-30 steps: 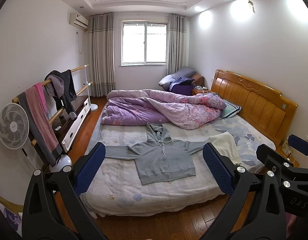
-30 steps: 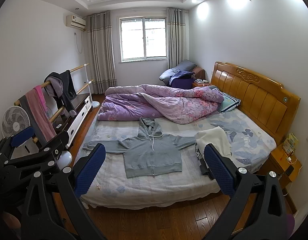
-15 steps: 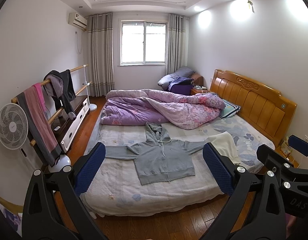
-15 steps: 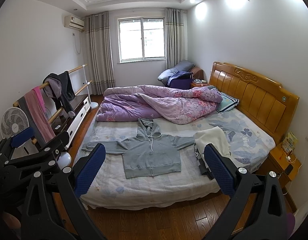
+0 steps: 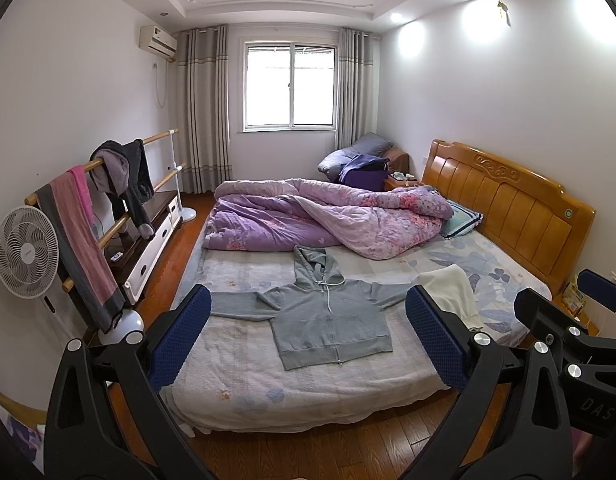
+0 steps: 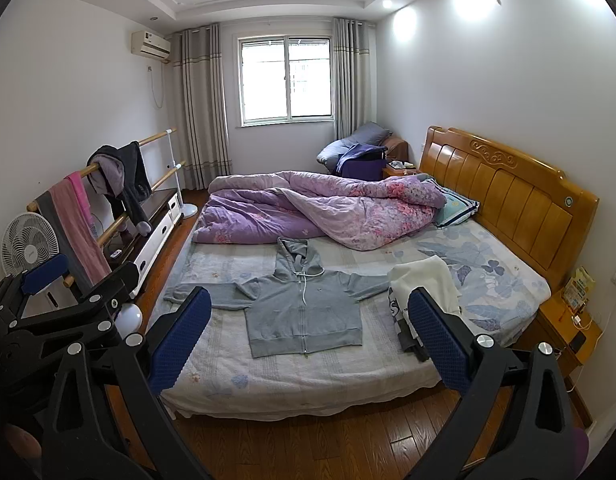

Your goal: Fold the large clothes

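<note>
While both grippers hang back from the bed (image 5: 308,392), left gripper (image 5: 308,336) jaws spread wide, right gripper (image 6: 308,336) jaws likewise, grey hoodie (image 6: 304,312) flat on mattress, sleeves out, beside white garment (image 6: 424,284).

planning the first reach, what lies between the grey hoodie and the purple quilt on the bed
Only bare floral bedsheet; the grey hoodie's hood tip nearly reaches the purple quilt. Both wrist views show it.

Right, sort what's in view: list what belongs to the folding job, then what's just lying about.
For the job:
- grey zip-up hoodie spread flat on the bed
- cream-white garment heaped beside it
- left gripper, right gripper, both open

Lying about:
- crumpled purple floral quilt
- white standing fan
- clothes on the wooden rail
</note>
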